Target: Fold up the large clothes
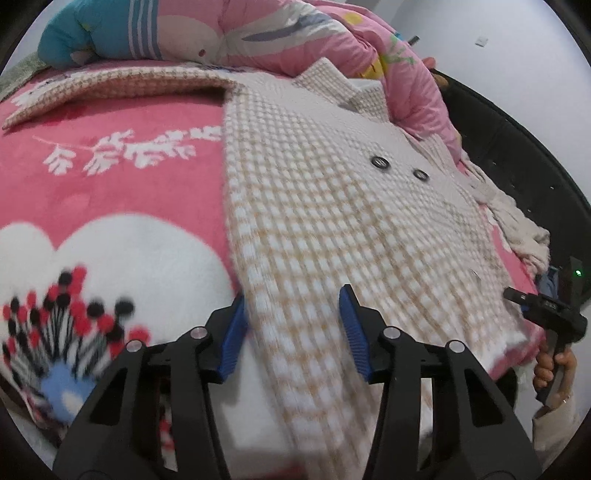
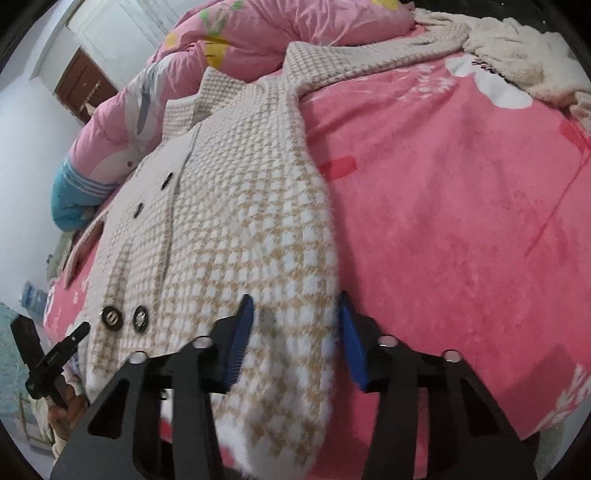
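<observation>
Pink bedspread (image 1: 110,177) w/ checked coat (image 1: 332,221) flat, both hand-held grippers (image 1: 291,332) (image 2: 295,336) apart over hem.

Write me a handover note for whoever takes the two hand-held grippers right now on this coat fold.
Left hand-held gripper: open, jaws astride the coat's hem at its left bottom corner, nothing clamped.
Right hand-held gripper: open, jaws astride the right bottom corner of the hem, nothing clamped.
Coat: spread face up on the pink blanket, buttons showing, both sleeves stretched out sideways, collar toward the pink duvet. A fluffy white garment lies beside the far sleeve end.
Done: coat laid flat.
Left: every fold; sleeves not yet brought in. Probably close on both hem corners first.
</observation>
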Motion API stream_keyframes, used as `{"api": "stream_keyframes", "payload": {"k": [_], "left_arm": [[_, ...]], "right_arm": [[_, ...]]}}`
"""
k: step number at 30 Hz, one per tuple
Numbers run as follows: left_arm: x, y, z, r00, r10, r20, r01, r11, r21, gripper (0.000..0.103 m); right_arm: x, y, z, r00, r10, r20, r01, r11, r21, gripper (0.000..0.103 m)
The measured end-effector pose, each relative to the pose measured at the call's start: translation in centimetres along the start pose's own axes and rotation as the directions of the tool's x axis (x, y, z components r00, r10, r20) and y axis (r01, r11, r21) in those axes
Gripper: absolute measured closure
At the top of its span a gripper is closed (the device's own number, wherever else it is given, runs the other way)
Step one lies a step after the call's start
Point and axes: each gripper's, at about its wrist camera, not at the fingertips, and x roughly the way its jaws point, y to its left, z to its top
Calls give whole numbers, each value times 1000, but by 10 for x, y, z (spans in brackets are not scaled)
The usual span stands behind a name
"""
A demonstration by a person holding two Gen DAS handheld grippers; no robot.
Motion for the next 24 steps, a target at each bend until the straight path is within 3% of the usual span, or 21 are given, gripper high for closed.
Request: {"api": "stream_keyframes", "payload": {"k": [3, 8, 11, 13, 14, 17, 24], "left_arm": [[-7, 0, -14, 1000, -8, -28, 7, 1000, -17, 57], [-2, -9, -17, 997, 75, -26, -76, 997, -30, 57], [-1, -22, -13, 987, 160, -26, -159, 987, 17, 71], [-9, -30, -10, 980, 199, -28, -196, 978, 69, 91], [-15, -34, -8, 975, 220, -19, -217, 971, 101, 93], [-44, -44, 1, 962, 270, 40, -272, 945, 180, 95], [-105, -57, 15, 960, 260, 100, -278, 921, 271, 96]], "right_arm": [[-5, 3, -16, 1000, -21, -16, 21, 999, -31, 70], [-3, 5, -21, 999, -41, 4, 41, 998, -42, 74], [-6, 15, -15, 997, -73, 25, 75, 994, -80, 94], [-21, 24, -9, 996, -73, 60, 78, 992, -100, 95], [-33, 30, -6, 995, -58, 82, 67, 991, -118, 95], [-67, 52, 4, 990, -26, 137, 53, 980, -193, 96], [-124, 77, -1, 982, 10, 188, 46, 956, -290, 96]]}}
